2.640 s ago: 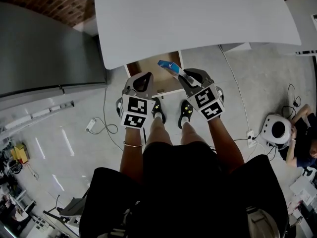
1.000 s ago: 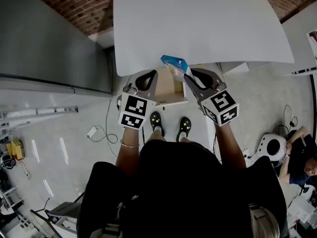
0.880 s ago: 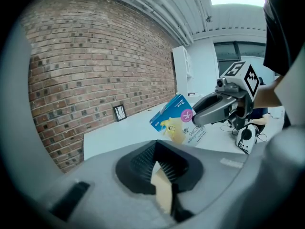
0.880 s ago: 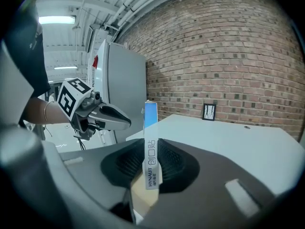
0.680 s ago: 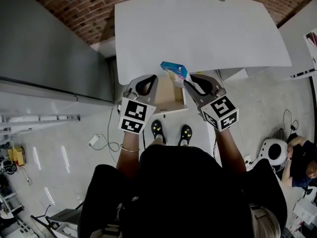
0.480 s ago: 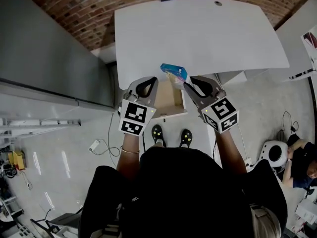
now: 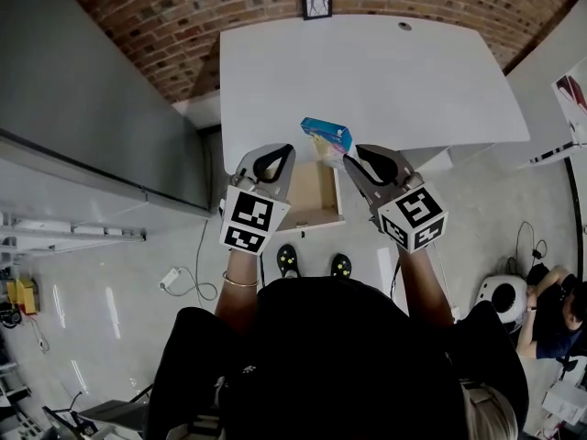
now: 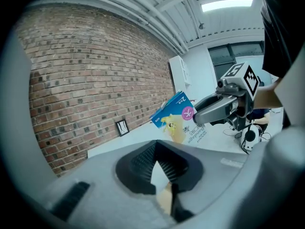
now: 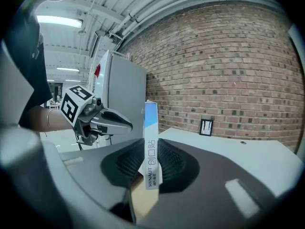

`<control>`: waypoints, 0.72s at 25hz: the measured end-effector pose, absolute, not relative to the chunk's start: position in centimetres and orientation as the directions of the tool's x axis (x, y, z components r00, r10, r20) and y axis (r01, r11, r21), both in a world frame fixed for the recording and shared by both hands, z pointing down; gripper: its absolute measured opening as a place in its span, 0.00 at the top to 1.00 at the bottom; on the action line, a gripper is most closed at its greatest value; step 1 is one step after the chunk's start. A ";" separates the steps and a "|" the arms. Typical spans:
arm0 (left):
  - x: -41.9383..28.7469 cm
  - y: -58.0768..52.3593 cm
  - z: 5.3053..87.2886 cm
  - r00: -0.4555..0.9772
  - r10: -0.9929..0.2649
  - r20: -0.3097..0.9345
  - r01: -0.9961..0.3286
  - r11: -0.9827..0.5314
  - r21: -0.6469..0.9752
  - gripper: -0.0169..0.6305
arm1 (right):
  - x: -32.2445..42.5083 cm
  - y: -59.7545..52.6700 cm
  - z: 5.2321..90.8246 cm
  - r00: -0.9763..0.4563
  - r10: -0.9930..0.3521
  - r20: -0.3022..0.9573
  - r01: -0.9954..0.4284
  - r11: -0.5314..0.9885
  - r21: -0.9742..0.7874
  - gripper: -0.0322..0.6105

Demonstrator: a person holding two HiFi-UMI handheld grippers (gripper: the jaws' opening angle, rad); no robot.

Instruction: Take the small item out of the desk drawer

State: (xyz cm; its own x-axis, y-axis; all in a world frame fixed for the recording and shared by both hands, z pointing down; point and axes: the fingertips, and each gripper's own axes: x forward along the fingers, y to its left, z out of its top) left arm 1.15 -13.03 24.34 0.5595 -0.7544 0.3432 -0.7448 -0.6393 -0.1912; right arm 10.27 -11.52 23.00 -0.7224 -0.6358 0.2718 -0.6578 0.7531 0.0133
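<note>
A small blue-and-white box [image 7: 327,136] is held upright over the front edge of the white desk [image 7: 385,71], with my right gripper [image 7: 348,160] shut on it. In the right gripper view the box [image 9: 150,147] stands edge-on between the jaws of my right gripper [image 9: 147,168]. My left gripper [image 7: 285,150] is shut with nothing in it, level with the right one and to the left of the box. The left gripper view shows those shut jaws of my left gripper [image 8: 159,160], and the box [image 8: 177,117] off to the right. The wooden drawer [image 7: 312,200] stands open below both grippers.
A tall grey cabinet [image 7: 92,117] stands left of the desk and a brick wall [image 7: 183,7] lies behind. A small framed picture [image 7: 317,1] sits at the desk's back edge. A seated person [image 7: 559,310] and a white round device [image 7: 500,293] are on the floor at the right.
Both grippers have risen together. The box has come up with the right gripper from over the open drawer to desk-top height. Neither jaw opening has changed.
</note>
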 end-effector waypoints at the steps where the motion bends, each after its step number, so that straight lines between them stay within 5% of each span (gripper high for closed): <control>1: 1.0 -13.1 24.3 0.559 -0.756 0.341 -0.746 -0.638 -0.190 0.97 | 10.1 -11.6 22.8 -0.724 -0.635 0.269 -0.657 0.754 0.014 0.80; 18: -0.1 -13.3 24.0 0.553 -0.761 0.339 -0.761 -0.627 -0.168 0.97 | 9.6 -12.0 22.0 -0.723 -0.642 0.253 -0.664 0.748 0.003 0.80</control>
State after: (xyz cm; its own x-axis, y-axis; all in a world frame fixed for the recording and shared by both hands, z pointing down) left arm -0.14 -13.28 24.03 0.5525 -0.7614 0.3392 -0.7608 -0.6269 -0.1679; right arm 9.58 -12.01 21.97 -0.7232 -0.6425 0.2533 -0.6635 0.7481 0.0030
